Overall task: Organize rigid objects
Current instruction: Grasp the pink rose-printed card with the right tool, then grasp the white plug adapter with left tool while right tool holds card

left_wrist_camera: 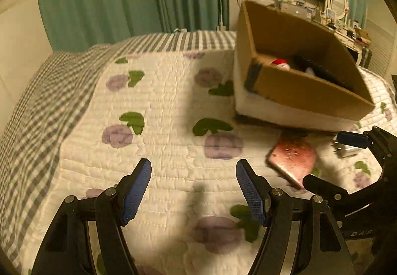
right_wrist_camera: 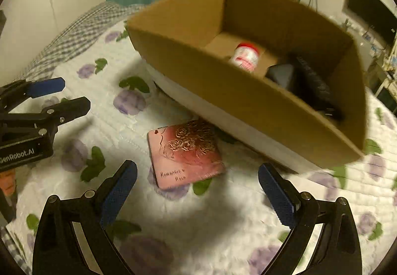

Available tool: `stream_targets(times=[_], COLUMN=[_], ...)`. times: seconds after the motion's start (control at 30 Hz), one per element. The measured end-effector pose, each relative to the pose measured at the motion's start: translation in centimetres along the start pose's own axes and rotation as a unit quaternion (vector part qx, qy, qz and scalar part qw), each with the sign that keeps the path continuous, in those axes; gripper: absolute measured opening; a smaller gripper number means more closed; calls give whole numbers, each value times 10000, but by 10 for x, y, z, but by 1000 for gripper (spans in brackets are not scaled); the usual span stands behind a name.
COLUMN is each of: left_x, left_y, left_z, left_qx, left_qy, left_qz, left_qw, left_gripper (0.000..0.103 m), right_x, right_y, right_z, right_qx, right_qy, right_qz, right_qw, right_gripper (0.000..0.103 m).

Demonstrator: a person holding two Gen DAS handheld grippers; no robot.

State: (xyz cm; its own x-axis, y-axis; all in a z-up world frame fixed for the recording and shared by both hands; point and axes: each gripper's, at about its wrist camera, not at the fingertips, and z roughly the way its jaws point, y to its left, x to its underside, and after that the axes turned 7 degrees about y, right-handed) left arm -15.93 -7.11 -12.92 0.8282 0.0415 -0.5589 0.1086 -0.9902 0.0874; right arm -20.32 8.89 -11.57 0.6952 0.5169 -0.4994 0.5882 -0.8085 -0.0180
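Box [right_wrist_camera: 248, 106] on the quilt [right_wrist_camera: 223, 213] already contains a red-capped bottle [right_wrist_camera: 247, 56] and dark items [right_wrist_camera: 310, 81]. One pink tin [right_wrist_camera: 184, 153] remains outside, flat on the quilt just beside the box's near wall. Right gripper [right_wrist_camera: 196, 190] is released, jaws wide, empty, poised short of the tin. Left gripper [left_wrist_camera: 193, 188] is likewise released and empty. Judged mostly done; the tin is outstanding.

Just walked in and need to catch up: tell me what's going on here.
A person is tidying rigid items on a quilted bed into a cardboard box. A red-capped bottle and dark items already lie inside. A pink tin lies on the quilt beside the box. The right gripper and left gripper both hang with jaws open, holding nothing.
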Motion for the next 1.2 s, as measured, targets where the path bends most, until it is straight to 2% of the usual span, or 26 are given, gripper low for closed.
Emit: stream_targets(times=[0.27, 0.33, 0.37, 0.4, 0.43, 0.5, 0.67, 0.77, 0.9, 1.03, 1.2], left_x=[5, 6, 6, 7, 7, 6, 4, 0, -5, -13, -17], left_y=[4, 3, 3, 3, 2, 2, -8, -25, -66, -117, -182], left_z=[21, 21, 21, 19, 17, 13, -6, -18, -31, -37, -31], left_qx=[89, 56, 52, 36, 7, -8, 44, 158, 375, 650, 1062], left_qy=[262, 281, 282, 275, 261, 240, 128, 57, -32, -56, 61], left_qz=[-58, -59, -60, -57, -49, -39, 23, 133, 401, 692, 1011], left_qw=[9996, 9996, 9996, 9996, 9996, 9997, 9999, 9998, 9985, 9955, 9892], left_gripper=[74, 74, 74, 74, 74, 74, 74, 74, 74, 74, 74], right_x=[-20, -19, -18, -17, -16, -8, 20, 35, 57, 73, 86], right_y=[10, 9, 9, 8, 9, 14, 15, -2, -49, -105, -153], right_z=[52, 56, 55, 51, 46, 35, -9, -45, -92, -117, -136], right_qx=[-15, -19, -34, -44, -45, 135, 218, 406, 852, 1238, 1419], right_qy=[563, 591, 577, 508, 443, 411, 255, 95, -71, -136, -218], right_qz=[-291, -266, -262, -257, -262, -303, -132, 72, 565, 1042, 1290], right_qw=[9980, 9979, 9980, 9984, 9987, 9986, 9994, 9991, 9947, 9867, 9812], right_gripper=[98, 98, 96, 81, 75, 74, 73, 73, 73, 73, 73])
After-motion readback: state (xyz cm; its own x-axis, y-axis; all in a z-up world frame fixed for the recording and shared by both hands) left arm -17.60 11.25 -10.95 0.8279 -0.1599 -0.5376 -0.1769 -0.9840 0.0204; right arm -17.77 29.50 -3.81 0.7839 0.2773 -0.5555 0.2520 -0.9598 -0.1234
